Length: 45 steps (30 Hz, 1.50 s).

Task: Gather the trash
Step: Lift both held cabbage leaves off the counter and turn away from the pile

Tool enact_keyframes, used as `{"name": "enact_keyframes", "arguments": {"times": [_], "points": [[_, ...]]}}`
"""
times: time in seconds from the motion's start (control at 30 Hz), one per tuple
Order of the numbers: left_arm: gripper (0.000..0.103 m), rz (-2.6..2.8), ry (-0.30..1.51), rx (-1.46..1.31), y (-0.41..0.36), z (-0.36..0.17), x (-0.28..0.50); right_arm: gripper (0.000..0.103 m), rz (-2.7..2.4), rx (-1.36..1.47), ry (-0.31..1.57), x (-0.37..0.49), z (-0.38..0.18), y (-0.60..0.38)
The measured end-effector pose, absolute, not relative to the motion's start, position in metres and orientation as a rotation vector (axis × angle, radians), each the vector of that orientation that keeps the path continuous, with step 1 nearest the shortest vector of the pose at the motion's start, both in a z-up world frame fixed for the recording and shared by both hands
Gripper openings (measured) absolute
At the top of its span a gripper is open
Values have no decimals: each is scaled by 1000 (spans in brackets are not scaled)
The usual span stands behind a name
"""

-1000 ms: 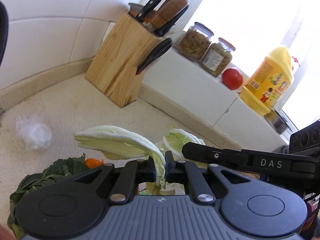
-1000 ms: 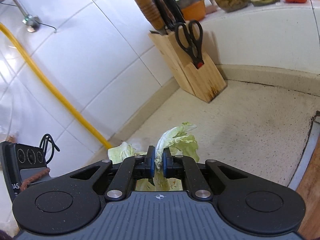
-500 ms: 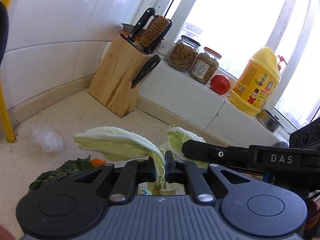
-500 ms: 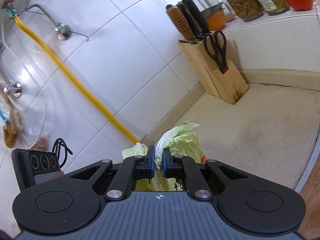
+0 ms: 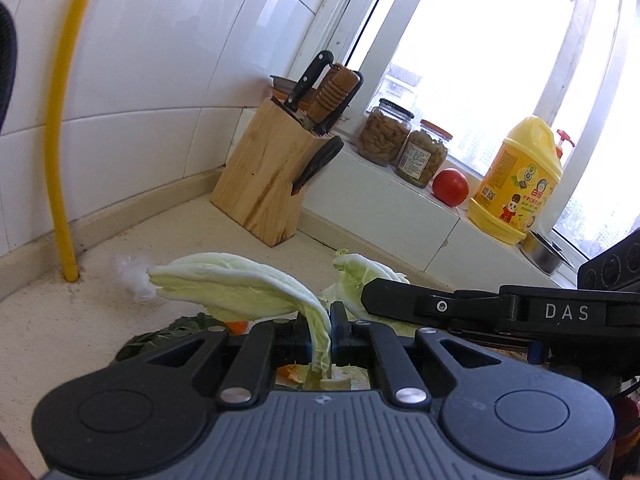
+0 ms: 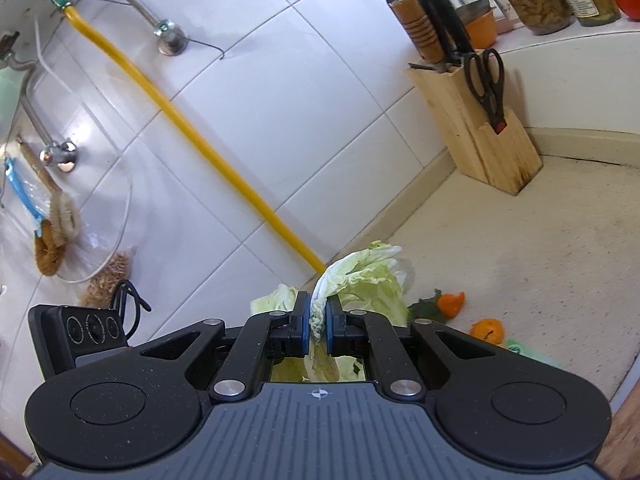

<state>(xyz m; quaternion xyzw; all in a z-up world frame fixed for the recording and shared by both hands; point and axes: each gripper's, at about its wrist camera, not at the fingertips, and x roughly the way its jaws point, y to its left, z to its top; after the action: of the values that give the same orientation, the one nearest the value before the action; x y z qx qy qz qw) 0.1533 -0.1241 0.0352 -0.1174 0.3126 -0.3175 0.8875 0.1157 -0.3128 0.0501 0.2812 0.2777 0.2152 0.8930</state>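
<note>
— Between the left gripper [image 5: 321, 330] jaws, what is sitting?
— Pressed together on a pale cabbage leaf [image 5: 240, 288], they are holding it clear of the counter [image 5: 60, 332], the leaf arching out to the left.
— And the right gripper [image 6: 318, 322]?
— Its blue pads [image 6: 303, 322] are squeezing a second cabbage leaf [image 6: 360, 276], which is fanning up ahead of them.
— What is lying on the counter?
— Orange peel pieces [image 6: 450, 302] and a dark green leaf [image 6: 426, 306] are lying just right of the right gripper. Farther back, a knife block [image 5: 268, 184] is standing by the tiled wall [image 5: 140, 80], well apart from both grippers.
</note>
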Motion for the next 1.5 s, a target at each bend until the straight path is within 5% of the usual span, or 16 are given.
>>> {"name": "enact_keyframes", "arguments": {"times": [1.5], "points": [[7, -799, 527, -117, -91, 70, 112, 11, 292, 560, 458, 50, 84, -255]]}}
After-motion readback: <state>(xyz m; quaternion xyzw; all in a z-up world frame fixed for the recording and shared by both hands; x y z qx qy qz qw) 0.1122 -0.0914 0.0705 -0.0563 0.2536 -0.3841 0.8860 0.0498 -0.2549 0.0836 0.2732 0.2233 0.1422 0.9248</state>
